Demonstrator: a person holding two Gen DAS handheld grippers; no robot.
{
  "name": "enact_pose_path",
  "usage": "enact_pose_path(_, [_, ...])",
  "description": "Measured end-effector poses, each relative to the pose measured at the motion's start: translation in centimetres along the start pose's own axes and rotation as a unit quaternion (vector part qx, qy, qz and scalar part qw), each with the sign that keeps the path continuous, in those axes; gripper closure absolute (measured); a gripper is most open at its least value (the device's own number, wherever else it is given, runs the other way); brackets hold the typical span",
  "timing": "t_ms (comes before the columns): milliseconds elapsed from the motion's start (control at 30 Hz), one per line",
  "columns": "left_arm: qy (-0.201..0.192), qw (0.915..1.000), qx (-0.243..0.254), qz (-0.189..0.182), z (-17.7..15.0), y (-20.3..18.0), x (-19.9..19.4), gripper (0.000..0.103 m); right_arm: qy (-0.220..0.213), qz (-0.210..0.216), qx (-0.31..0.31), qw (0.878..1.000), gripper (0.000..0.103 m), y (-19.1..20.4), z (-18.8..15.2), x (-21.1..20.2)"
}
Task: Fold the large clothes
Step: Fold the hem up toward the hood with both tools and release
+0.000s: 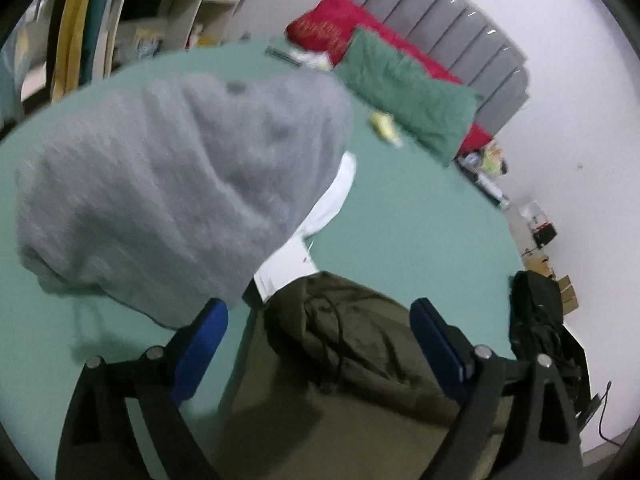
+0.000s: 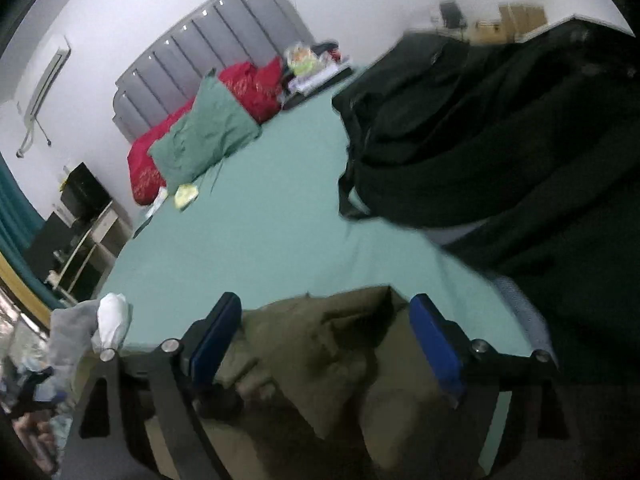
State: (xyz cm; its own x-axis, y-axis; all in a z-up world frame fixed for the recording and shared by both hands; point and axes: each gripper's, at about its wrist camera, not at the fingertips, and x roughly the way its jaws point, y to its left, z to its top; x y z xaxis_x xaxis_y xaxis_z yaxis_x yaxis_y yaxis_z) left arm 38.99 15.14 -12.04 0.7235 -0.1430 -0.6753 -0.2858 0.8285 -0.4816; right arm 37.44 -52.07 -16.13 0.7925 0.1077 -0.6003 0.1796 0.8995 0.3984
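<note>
An olive-green garment (image 1: 340,364) lies crumpled on the green bed sheet (image 1: 400,216), under both grippers; it also shows in the right wrist view (image 2: 320,364). My left gripper (image 1: 320,344) is open, its blue pads spread wide above the garment with nothing between them. My right gripper (image 2: 326,344) is open too, pads apart over the garment's bunched edge. A grey fleecy garment (image 1: 180,184) with a white piece (image 1: 332,200) under it lies just ahead left of the left gripper. A dark green-black garment (image 2: 500,148) lies heaped to the right of the right gripper.
A green pillow (image 1: 408,96) and a red blanket (image 1: 340,28) lie against the grey headboard (image 1: 440,12). A small yellow item (image 1: 386,126) sits on the sheet. Shelves (image 2: 80,240) stand beside the bed. Boxes and cables lie on the floor by the wall.
</note>
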Motion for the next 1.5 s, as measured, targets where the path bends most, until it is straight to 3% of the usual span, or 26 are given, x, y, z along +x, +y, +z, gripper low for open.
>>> enact_pose_path(100, [-0.011,0.9985,0.048,-0.024,-1.5,-1.5,-2.4,0.009,-0.048,0.019,-0.026,0.998,0.018,2.1,0.0,-3.9])
enact_pose_path(167, [0.019,0.9925,0.114,-0.039,-3.6,-3.8,-2.7,0.009,-0.067,0.066,-0.061,0.994,0.016,4.6,-0.9,-6.0])
enact_pose_path(200, [0.049,0.9861,0.153,-0.040,-5.0,-5.2,-2.2,0.009,-0.056,0.085,-0.082,0.991,0.016,5.8,-1.5,-6.1])
enact_pose_path(333, [0.103,0.9637,0.243,-0.042,-9.2,-8.5,0.7,0.009,0.053,0.163,-0.151,0.973,0.016,10.3,-5.1,-3.1])
enact_pose_path(367, [0.117,0.9610,0.249,-0.031,-9.7,-8.9,1.8,0.009,0.105,0.168,-0.166,0.966,0.016,11.1,-6.2,-1.2])
enact_pose_path(400, [0.140,0.9568,0.254,-0.016,-10.1,-9.3,3.4,0.009,0.129,0.158,-0.171,0.964,0.016,11.3,-6.9,0.2])
enact_pose_path(500, [0.157,0.9538,0.255,0.022,-10.0,-9.8,7.0,0.009,0.175,0.117,-0.170,0.963,0.016,10.7,-7.8,4.2])
enact_pose_path(633, [0.150,0.9581,0.235,0.067,-8.4,-9.3,11.0,0.009,0.159,0.050,-0.195,0.966,0.016,9.7,-6.4,7.4])
enact_pose_path(833, [0.125,0.9679,0.182,0.119,-6.2,-7.0,14.4,0.009,0.159,-0.010,-0.149,0.976,0.016,6.6,-2.2,12.5])
enact_pose_path(933, [0.074,0.9729,0.166,0.142,-5.5,-5.5,11.5,0.009,0.103,-0.044,-0.145,0.983,0.016,5.8,0.1,10.9])
enact_pose_path(967, [0.064,0.9742,0.166,0.139,-5.4,-5.0,10.3,0.009,0.071,-0.051,-0.139,0.986,0.016,5.2,0.9,9.0])
enact_pose_path(1067, [0.046,0.9787,0.160,0.120,-5.6,-3.0,5.8,0.009,0.042,-0.047,-0.119,0.991,0.016,4.1,1.8,5.0])
enact_pose_path(1233, [0.053,0.9809,0.158,0.100,-9.3,1.0,-0.7,0.009,0.033,-0.047,-0.090,0.994,0.015,0.7,-2.1,-3.2])
enact_pose_path(1400, [0.085,0.9843,0.122,0.095,-13.4,4.7,-2.4,0.009,0.045,-0.082,-0.039,0.995,0.013,-3.6,-8.6,-9.3])
enact_pose_path(1500, [0.086,0.9874,0.099,0.089,-14.8,5.6,-1.9,0.010,0.058,-0.060,0.007,0.996,0.012,-6.1,-11.7,-10.7])
